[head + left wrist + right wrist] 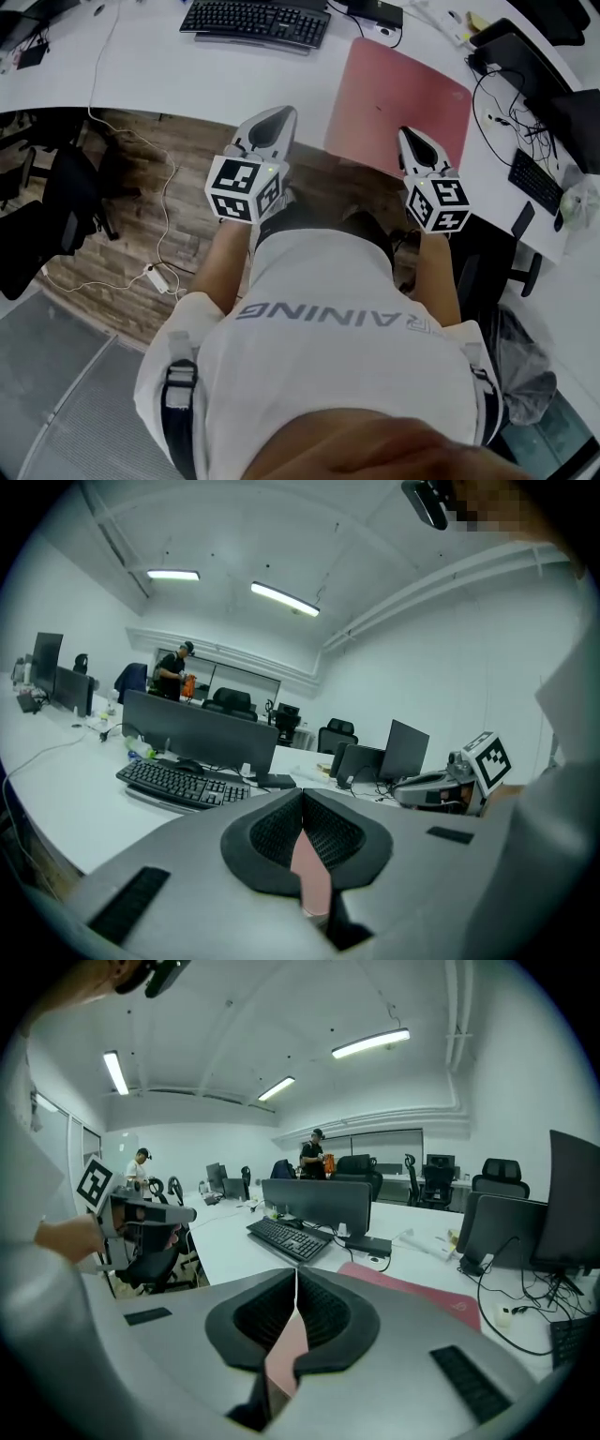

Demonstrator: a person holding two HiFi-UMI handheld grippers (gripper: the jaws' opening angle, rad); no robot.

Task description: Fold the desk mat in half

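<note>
Left gripper point(302, 797): jaws closed tip to tip, not on the mat. In the head view it sits left of centre, tips at the desk's point(187, 75) near edge.

Right gripper point(296, 1277): jaws likewise closed, holding none of the mat. Its tips reach the mat's near edge; contact cannot be told.

Mat point(398, 94) – red, lying flat and unfolded on the desk, upper right of centre.

Keyboard point(255, 21) – top centre, apart from the mat.
</note>
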